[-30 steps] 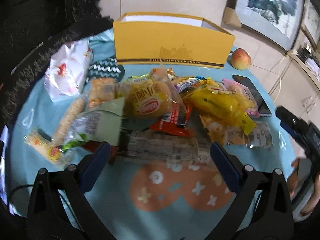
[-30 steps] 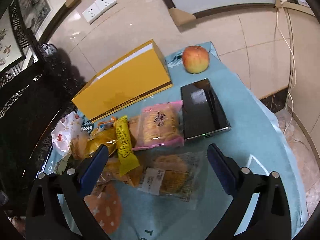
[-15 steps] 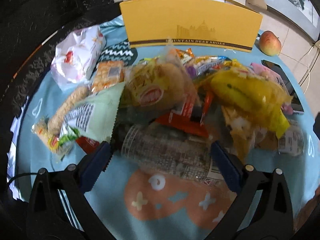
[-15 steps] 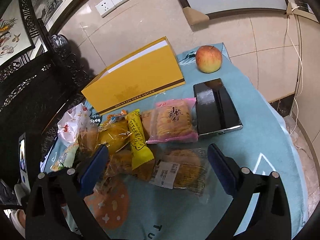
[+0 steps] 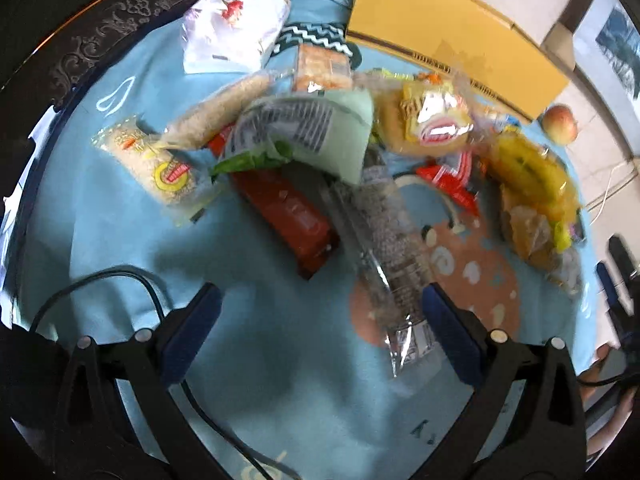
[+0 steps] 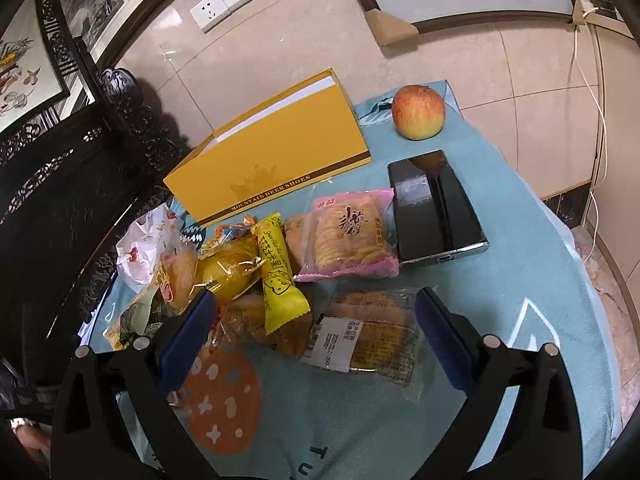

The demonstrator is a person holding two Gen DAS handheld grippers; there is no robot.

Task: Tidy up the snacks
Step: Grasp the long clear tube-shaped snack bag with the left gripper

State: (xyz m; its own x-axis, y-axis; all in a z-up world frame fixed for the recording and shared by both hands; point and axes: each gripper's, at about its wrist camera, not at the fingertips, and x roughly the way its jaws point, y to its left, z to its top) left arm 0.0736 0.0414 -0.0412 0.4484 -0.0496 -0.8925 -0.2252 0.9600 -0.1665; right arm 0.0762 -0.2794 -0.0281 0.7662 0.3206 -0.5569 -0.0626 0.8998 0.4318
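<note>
A heap of wrapped snacks lies on the blue tablecloth (image 5: 120, 248) in front of a yellow shoe box (image 5: 448, 40), which also shows in the right wrist view (image 6: 276, 160). My left gripper (image 5: 320, 316) is open and empty above the cloth, its right finger beside a clear sesame-bar pack (image 5: 384, 248); a red bar (image 5: 288, 212) and a green packet (image 5: 312, 128) lie just ahead. My right gripper (image 6: 316, 328) is open and empty over a clear cake pack (image 6: 372, 336), near a yellow cat-print snack (image 6: 278, 272) and a pink cracker bag (image 6: 348, 236).
An apple (image 6: 418, 112) and a black phone (image 6: 434, 208) lie at the right of the cloth. A white floral bag (image 5: 236, 20) sits at the back left. A black cable (image 5: 152, 292) crosses the cloth by my left gripper. Dark carved furniture (image 6: 60, 184) stands on the left.
My left gripper has swung left and tilted down over the near side of the heap. My right gripper has drawn back slightly; the snacks under it have not moved.
</note>
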